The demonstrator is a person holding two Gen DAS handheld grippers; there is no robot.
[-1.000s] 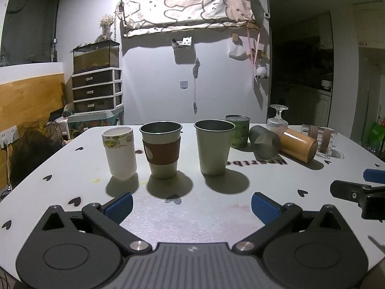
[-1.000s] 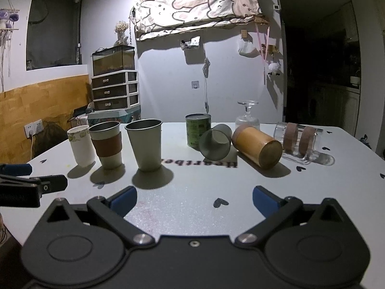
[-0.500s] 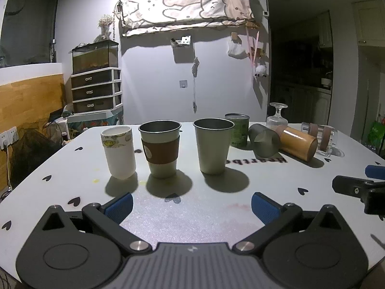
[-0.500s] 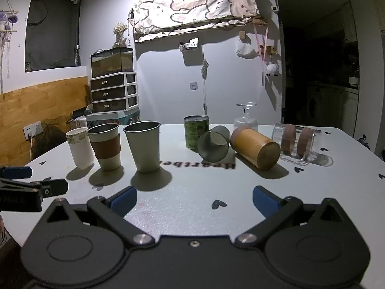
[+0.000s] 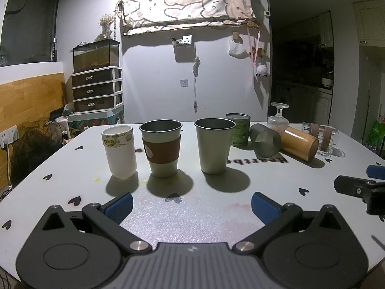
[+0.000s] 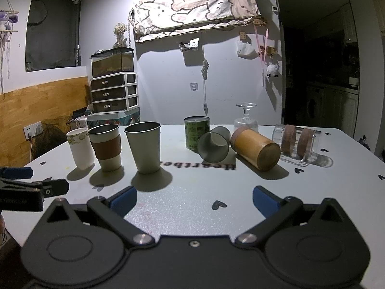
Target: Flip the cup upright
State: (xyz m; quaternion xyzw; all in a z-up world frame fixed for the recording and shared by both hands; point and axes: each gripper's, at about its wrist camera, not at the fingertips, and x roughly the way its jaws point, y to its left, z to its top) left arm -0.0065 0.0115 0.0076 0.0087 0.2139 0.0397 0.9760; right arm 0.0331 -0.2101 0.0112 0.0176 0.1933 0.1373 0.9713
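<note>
Blue-padded fingers of the left claw stand spread wide with nothing between them, low over the near edge of the white worktop. The right claw is likewise released and empty, just above the same surface; its tip shows at the right edge of the left view, and the left claw's tip at the left edge of the right view.

Ahead of the left claw three cups stand upright in a row: a white cup, a sleeved cup and a plain steel cup. Farther right, a grey steel cup lies on its side, just beside a green can. A bamboo cup lies tipped next to it, then a clear glass cup on its side. An inverted stemmed glass stands behind them.
</note>
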